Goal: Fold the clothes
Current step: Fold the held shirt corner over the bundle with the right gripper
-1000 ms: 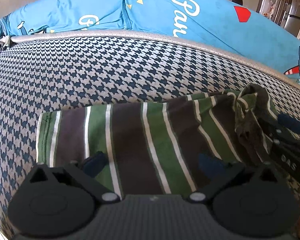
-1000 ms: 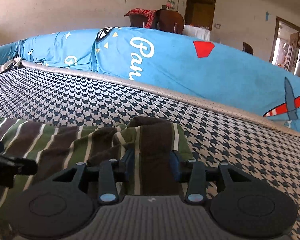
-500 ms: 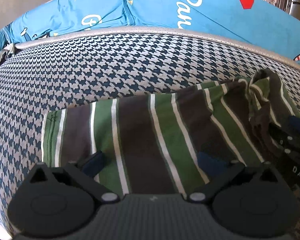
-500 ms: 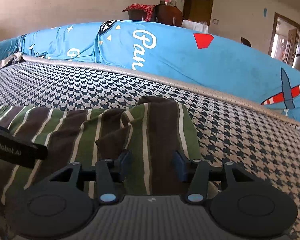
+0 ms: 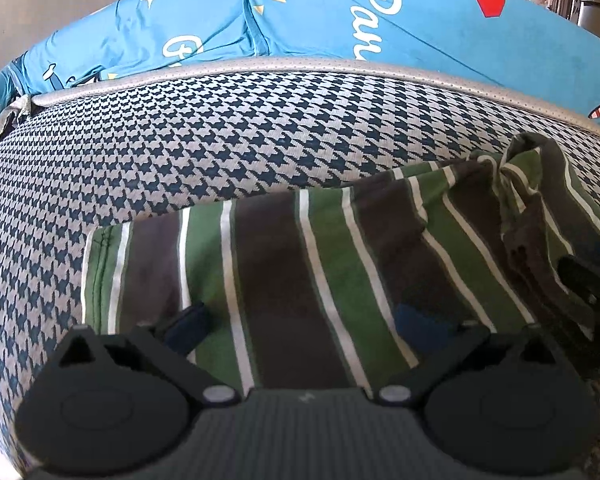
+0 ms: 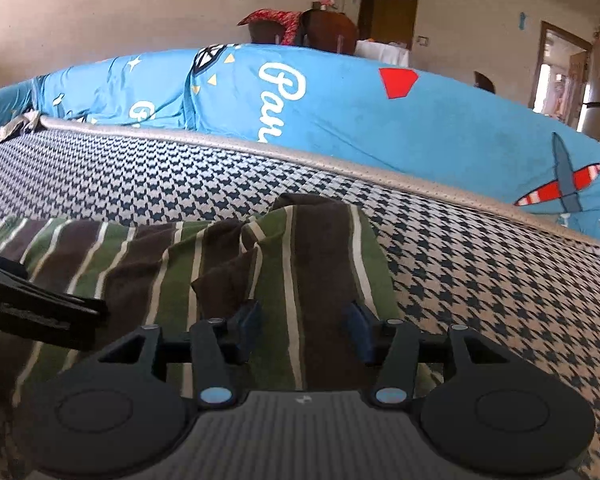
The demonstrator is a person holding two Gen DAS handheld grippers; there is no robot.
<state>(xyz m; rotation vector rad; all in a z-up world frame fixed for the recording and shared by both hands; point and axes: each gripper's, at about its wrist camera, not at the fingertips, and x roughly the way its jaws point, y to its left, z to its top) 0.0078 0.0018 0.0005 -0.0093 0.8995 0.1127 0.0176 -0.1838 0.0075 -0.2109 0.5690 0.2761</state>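
Note:
A green, brown and white striped garment [image 5: 300, 272] lies on a houndstooth seat cushion [image 5: 220, 140]. Its left part is flat, its right end is bunched into a fold. My left gripper [image 5: 304, 324] is open wide just above the flat part, near its front edge. In the right wrist view the same garment [image 6: 220, 264] fills the lower left. My right gripper [image 6: 304, 320] is open over the bunched right end, holding nothing. The right gripper shows at the right edge of the left wrist view [image 5: 592, 280], and the left gripper at the left edge of the right wrist view [image 6: 32, 304].
A blue printed cover [image 6: 340, 108] drapes the sofa back behind a grey piped edge [image 6: 260, 144]. Bare houndstooth cushion [image 6: 500, 280] lies right of the garment. Chairs [image 6: 300, 28] and doorways stand beyond the sofa.
My right gripper has opened and let go of the bunched end of the garment, which now lies on the cushion. Both grippers have drawn back a little. The left stays open.

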